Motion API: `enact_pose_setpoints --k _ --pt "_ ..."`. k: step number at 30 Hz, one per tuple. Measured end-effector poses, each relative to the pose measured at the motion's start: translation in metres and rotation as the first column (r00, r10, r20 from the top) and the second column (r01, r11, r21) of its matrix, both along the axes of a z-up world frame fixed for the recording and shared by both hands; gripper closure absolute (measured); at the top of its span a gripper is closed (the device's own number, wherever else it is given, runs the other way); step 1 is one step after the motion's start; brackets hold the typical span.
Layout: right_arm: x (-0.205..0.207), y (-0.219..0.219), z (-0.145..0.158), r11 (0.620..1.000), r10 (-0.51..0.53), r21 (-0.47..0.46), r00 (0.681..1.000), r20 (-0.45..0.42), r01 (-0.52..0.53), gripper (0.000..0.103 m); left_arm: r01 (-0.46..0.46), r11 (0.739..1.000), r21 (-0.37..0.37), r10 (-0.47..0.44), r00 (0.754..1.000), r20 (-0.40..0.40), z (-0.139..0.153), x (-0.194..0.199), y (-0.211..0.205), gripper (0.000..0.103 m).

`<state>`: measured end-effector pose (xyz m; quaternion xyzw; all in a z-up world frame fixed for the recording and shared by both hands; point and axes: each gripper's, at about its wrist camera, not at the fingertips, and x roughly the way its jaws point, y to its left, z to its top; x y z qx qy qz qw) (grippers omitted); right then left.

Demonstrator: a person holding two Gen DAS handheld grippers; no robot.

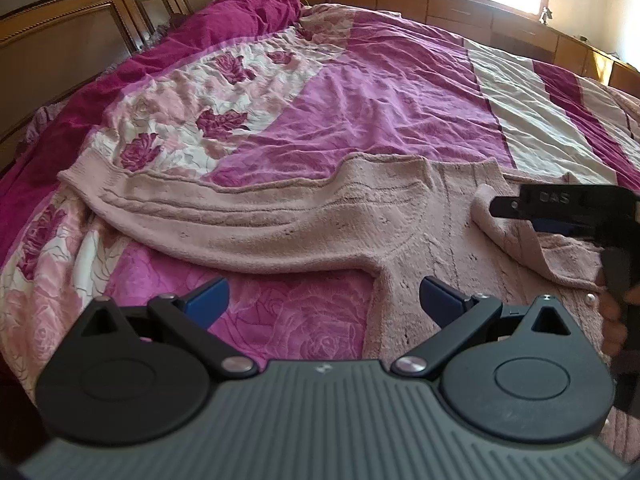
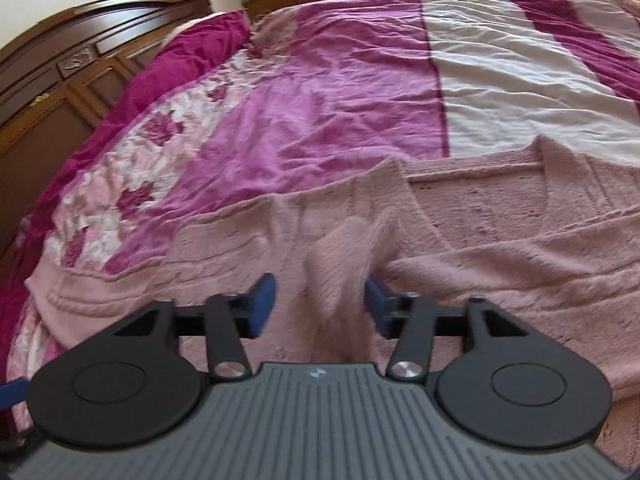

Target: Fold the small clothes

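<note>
A pale pink knitted cardigan (image 1: 280, 216) lies spread on the bed, one sleeve stretched out to the left. My left gripper (image 1: 322, 300) is open and empty, low over the bedspread just in front of the sleeve and next to the cardigan's side edge. My right gripper (image 2: 320, 304) hovers over the cardigan (image 2: 500, 232) with its jaws apart; a raised fold of the front edge (image 2: 344, 264) stands between the blue pads, nearer the right one. In the left wrist view the right gripper (image 1: 532, 210) shows at the far right with that fold of fabric (image 1: 486, 216).
The bed is covered by a pink, magenta and white floral bedspread (image 1: 360, 92). A dark wooden headboard (image 1: 60, 32) runs along the left. A low wooden cabinet (image 1: 480, 12) lines the far side under a bright window.
</note>
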<state>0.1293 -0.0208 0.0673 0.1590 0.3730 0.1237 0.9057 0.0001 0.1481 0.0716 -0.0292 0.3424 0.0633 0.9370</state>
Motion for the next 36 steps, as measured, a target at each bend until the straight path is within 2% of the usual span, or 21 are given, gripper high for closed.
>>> enact_pose_setpoints --k 5,12,19,24,25,34,36 --pt "-0.023 -0.022 0.009 1.000 0.005 0.026 1.000 0.007 -0.005 0.034 0.022 0.999 -0.033 -0.022 1.000 0.012 0.002 0.005 -0.005 0.000" --pt "-0.059 -0.092 0.007 0.992 -0.125 0.030 0.992 -0.025 0.126 0.034 0.141 0.989 -0.050 -0.141 0.990 0.005 0.010 0.019 -0.033 0.000" --pt "-0.093 -0.164 -0.003 0.955 -0.297 -0.028 0.955 -0.022 0.296 0.034 0.232 0.972 0.032 -0.233 0.972 0.027 0.016 0.040 -0.077 0.000" --pt "-0.106 -0.199 -0.015 0.921 -0.383 -0.079 0.924 -0.021 0.380 0.034 0.278 0.959 0.051 -0.280 0.960 0.026 0.012 0.065 -0.109 0.011" --pt "-0.107 -0.205 -0.018 0.917 -0.394 -0.076 0.919 -0.028 0.391 0.034 0.284 0.957 0.058 -0.285 0.958 0.020 0.010 0.071 -0.115 0.016" --pt "-0.114 -0.204 -0.035 0.925 -0.378 -0.059 0.925 -0.036 0.375 0.034 0.339 0.934 0.113 -0.337 0.941 -0.042 -0.020 0.116 -0.163 0.043" --pt "-0.114 -0.203 -0.038 0.924 -0.381 -0.050 0.924 -0.037 0.379 0.034 0.348 0.930 0.116 -0.345 0.937 -0.046 -0.024 0.126 -0.171 0.045"
